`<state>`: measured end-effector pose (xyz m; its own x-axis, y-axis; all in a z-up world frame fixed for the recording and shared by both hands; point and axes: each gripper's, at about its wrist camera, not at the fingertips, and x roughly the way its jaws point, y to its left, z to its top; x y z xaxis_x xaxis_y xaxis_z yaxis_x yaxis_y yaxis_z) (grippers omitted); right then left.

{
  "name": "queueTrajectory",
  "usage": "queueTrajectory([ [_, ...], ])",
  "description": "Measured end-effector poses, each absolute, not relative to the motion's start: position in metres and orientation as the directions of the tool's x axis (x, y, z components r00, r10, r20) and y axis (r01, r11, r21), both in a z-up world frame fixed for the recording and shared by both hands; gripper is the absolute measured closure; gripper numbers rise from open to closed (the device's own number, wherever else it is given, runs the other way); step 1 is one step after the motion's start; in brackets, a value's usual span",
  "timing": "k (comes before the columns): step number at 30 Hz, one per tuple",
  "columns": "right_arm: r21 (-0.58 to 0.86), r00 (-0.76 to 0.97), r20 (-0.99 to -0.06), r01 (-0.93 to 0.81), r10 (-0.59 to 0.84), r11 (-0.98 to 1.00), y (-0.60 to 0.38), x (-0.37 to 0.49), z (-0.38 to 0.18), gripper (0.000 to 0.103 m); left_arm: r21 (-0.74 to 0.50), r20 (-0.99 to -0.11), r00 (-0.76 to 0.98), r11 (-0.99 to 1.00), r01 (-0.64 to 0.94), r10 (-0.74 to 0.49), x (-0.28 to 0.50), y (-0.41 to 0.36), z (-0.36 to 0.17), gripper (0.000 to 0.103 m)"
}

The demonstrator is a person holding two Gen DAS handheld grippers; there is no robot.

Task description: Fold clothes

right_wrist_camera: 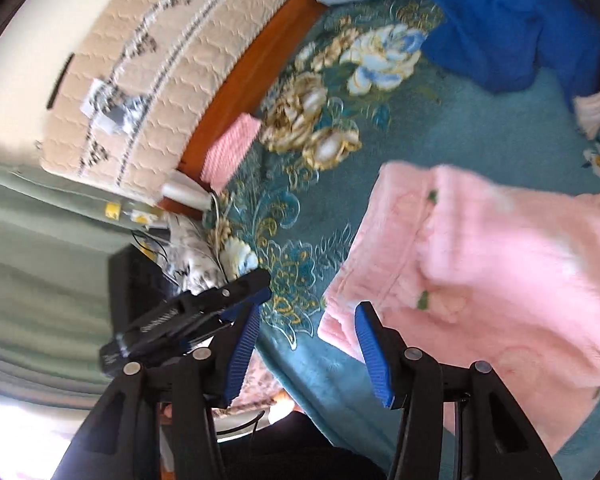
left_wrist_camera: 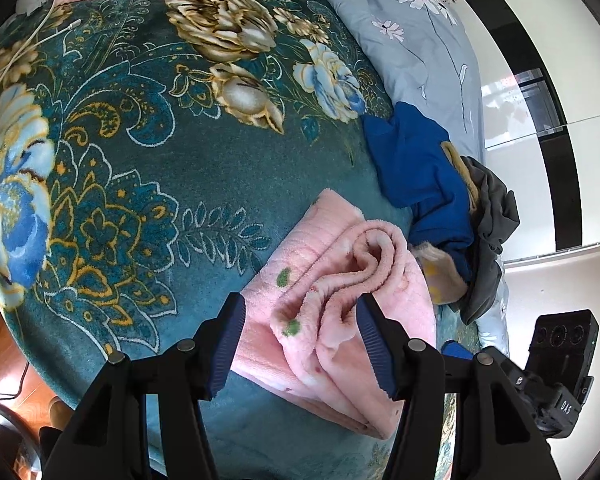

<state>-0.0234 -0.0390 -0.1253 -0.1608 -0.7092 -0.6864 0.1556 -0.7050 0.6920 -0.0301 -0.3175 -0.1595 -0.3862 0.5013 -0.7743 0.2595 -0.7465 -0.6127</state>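
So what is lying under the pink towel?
The pink towel lies on the teal flowered blanket. Its folds cover the blanket there, so anything beneath cannot be seen.

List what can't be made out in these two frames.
- Grey garment, left wrist view: shape hidden, bunched behind the blue garment.
- Pink garment, right wrist view: motion blur hides its folds and print.
- Pink garment's near edge, left wrist view: covered by the left tongs.

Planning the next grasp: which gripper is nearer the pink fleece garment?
Left. The left gripper is open with the pink fleece garment bunched between its fingers; the right gripper is open beside its edge.
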Motion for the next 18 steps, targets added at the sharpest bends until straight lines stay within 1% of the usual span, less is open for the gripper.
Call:
queueTrajectory([
  [4, 0.681, -0.237, -0.691, 0.105, -0.683, -0.725, 0.016, -0.015, -0.115, 0.049, -0.621, -0.758, -0.374, -0.767, 0.161, 0.535, -0.033, -0.295, -0.154, 0.044],
  [7, 0.676, -0.284, -0.703, 0.019, -0.652, -0.737, 0.060, -0.003, -0.121, 0.049, -0.619, -0.748, -0.346, -0.783, 0.055, 0.567, -0.038, -0.269, -0.152, 0.044],
  [9, 0.676, -0.313, -0.710, -0.052, -0.631, -0.735, 0.088, 0.006, -0.128, 0.049, -0.589, -0.766, -0.313, -0.808, -0.011, 0.562, -0.042, -0.249, -0.155, 0.044],
  [12, 0.680, -0.349, -0.717, -0.159, -0.603, -0.716, 0.125, 0.019, -0.143, 0.050, -0.499, -0.833, -0.250, -0.865, -0.043, 0.493, -0.047, -0.228, -0.172, 0.044],
  [14, 0.686, -0.361, -0.717, -0.217, -0.596, -0.695, 0.143, 0.026, -0.151, 0.050, -0.471, -0.855, -0.226, -0.881, -0.034, 0.466, -0.049, -0.225, -0.184, 0.044],
  [18, 0.698, -0.372, -0.711, -0.278, -0.596, -0.659, 0.160, 0.036, -0.163, 0.050, -0.505, -0.832, -0.247, -0.862, -0.035, 0.497, -0.056, -0.223, -0.189, 0.044],
])
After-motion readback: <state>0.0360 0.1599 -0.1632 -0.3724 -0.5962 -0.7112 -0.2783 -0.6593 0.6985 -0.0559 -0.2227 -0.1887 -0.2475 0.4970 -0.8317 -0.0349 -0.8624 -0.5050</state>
